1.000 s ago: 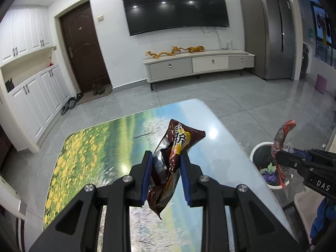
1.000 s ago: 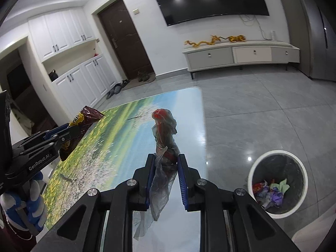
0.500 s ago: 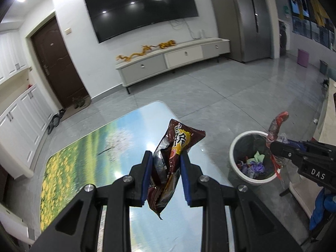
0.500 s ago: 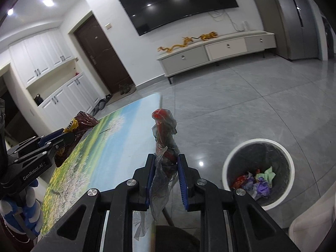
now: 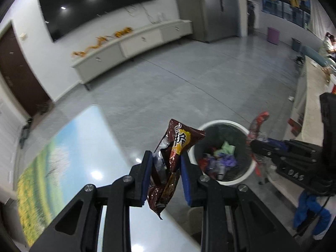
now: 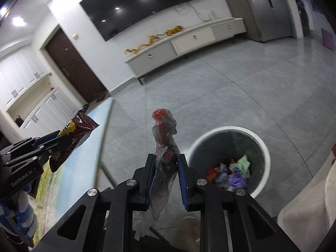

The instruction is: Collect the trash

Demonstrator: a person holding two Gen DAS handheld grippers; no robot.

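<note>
Grey floor tiles (image 6: 241, 88) fill most of both views, backed by a white wall on which a large dark television (image 6: 142, 6) is mounted above a long low cabinet (image 6: 189, 40). At the left, a dark brown door (image 6: 73, 67) and white cupboards (image 6: 31, 96) are seen. A table (image 5: 88, 147) with a printed meadow scene lies at the lower left, its glossy top catching the ceiling lights.

Above the table's near edge, the left gripper (image 5: 166, 176) is clamped on a crumpled brown snack wrapper (image 5: 174, 147) with yellow lettering; the wrapper is pinched between the blue pads, its top sticking up past the fingertips and its torn end hanging below them. To its right, a white-rimmed trash bin (image 5: 222, 124) stands on the floor, holding a loose heap of coloured scraps. Further right, the right gripper (image 6: 166, 174) is closed on a thin clear plastic wrapper (image 6: 163, 147) with red inside, which is held upright, with a limp tail hanging below the jaws. Both pieces of trash are held in the air near the bin, neither of them over its opening as far as can be told. Blue gloved hands (image 5: 308, 212) are glimpsed behind each gripper.
</note>
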